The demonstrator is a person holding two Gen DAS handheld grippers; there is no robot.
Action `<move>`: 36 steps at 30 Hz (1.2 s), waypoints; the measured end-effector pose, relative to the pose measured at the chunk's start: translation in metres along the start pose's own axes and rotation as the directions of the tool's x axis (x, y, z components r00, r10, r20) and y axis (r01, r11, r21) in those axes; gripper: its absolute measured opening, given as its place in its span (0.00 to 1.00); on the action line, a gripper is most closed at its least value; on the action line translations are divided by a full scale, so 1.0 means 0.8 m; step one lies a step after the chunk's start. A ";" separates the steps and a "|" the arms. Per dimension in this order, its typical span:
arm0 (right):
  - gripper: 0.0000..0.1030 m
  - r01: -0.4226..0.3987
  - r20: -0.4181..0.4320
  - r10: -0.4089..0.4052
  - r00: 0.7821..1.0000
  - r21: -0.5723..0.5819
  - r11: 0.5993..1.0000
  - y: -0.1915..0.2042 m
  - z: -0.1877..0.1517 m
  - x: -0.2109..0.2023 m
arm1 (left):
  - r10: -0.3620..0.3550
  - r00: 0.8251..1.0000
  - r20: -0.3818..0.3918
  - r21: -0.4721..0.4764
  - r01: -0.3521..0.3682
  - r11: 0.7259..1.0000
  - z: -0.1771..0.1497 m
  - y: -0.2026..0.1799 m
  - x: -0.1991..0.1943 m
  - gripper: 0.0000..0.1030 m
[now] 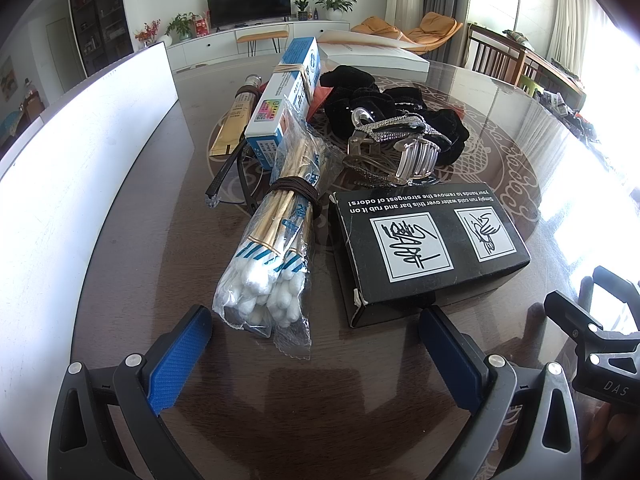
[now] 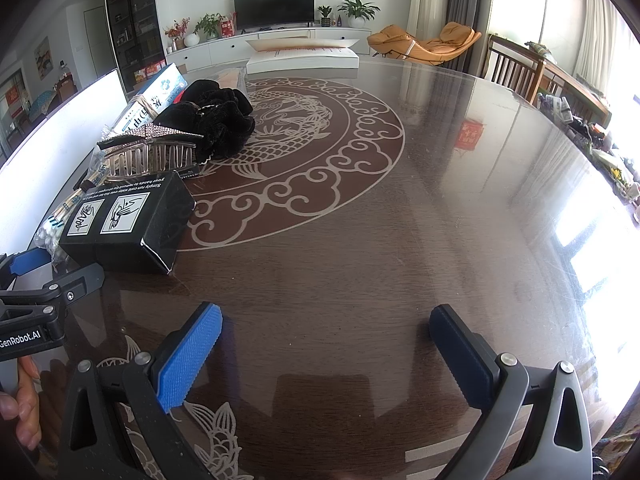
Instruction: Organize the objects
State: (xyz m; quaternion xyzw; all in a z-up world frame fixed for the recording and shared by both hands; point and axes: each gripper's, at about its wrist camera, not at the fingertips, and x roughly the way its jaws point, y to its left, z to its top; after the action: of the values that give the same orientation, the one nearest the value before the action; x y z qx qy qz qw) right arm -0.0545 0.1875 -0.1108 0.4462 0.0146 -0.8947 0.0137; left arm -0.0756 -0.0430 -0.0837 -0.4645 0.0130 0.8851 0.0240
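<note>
Jaws spread, empty, on both our left gripper (image 1: 316,354) and right gripper (image 2: 326,354). Clear-bagged cotton swab bundle (image 1: 272,256) at twelve o'clock, black printed cardboard box (image 1: 428,248) at one; nothing sorted yet on dark glossy tabletop (image 2: 400,240).

Swab bag (image 1: 267,264), black box (image 1: 428,252) crowd table's (image 2: 400,240) left; right half bare.

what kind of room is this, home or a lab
Most likely a home living and dining room. A TV stands on a long white cabinet with potted plants, an orange lounge chair sits by the curtains, and the clutter lies on a round dining table.
</note>
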 end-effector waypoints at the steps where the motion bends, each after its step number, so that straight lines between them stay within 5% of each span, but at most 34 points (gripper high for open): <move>1: 1.00 0.000 0.000 0.000 1.000 0.000 1.000 0.000 0.000 0.000 | 0.000 1.000 0.000 0.000 0.000 1.000 0.000 0.000 0.000 1.00; 21: 1.00 -0.002 0.002 0.002 1.000 0.000 1.000 -0.002 0.000 -0.001 | 0.007 1.000 -0.008 -0.006 -0.008 1.000 -0.002 0.001 -0.004 1.00; 31: 1.00 -0.003 0.003 0.003 1.000 0.000 1.000 -0.002 0.000 -0.002 | -0.024 0.998 -0.064 0.023 0.025 0.999 -0.036 0.028 -0.031 1.00; 36: 1.00 -0.003 0.003 0.003 1.000 0.000 1.000 -0.002 0.000 -0.002 | -0.049 0.999 -0.006 -0.031 0.049 0.998 -0.014 0.052 -0.051 1.00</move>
State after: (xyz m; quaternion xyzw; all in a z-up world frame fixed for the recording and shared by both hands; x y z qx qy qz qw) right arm -0.0536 0.1892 -0.1097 0.4447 0.0140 -0.8954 0.0149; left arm -0.0452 -0.0865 -0.0566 -0.4681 -0.0120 0.8828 0.0384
